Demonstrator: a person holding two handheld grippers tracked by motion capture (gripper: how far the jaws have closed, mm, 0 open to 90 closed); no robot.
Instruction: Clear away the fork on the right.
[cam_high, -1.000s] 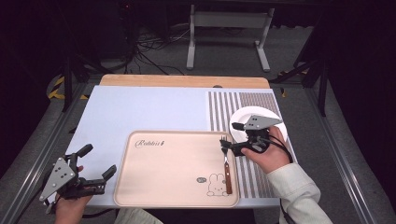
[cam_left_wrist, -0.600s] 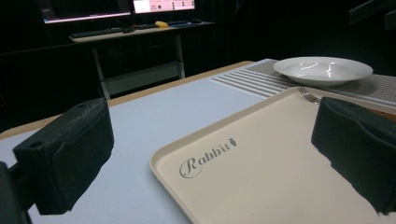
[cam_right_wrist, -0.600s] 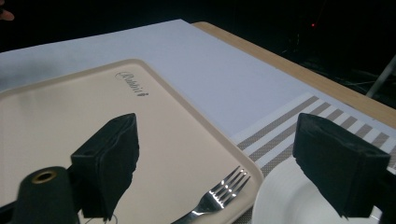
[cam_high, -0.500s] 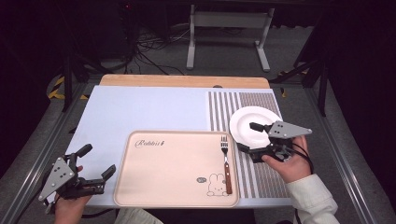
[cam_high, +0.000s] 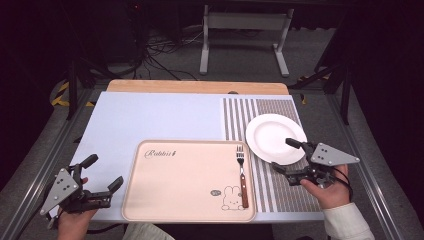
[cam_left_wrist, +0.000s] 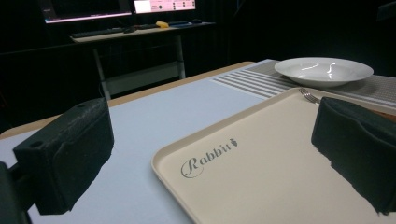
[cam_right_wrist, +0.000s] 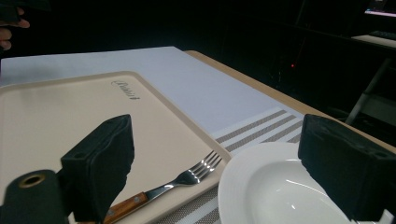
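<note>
High view, as I logged it: the fork lay flat along the right edge of the cream tray, tines pointing away from me, wooden handle toward me, nothing gripping it. Metal head shiny, handle brown with rivets. The right gripper hung just right of it with its jaws spread wide and nothing between them; they had just been opening. One jaw reached over the near rim of the white plate, the other sat over the striped mat.

Right gripper view: fork lay between the two black padded jaws in the picture but beyond them, untouched; plate glossy, shallow, round, just beside the tray lip.

The left gripper hovered at the tray's left corner, jaws apart, holding nothing. Left gripper view gave me the tray smooth, matte, rounded corners, printed script near one corner. A pale blue cover sat under everything, wooden table edge beyond. Nothing blocked the fork.
</note>
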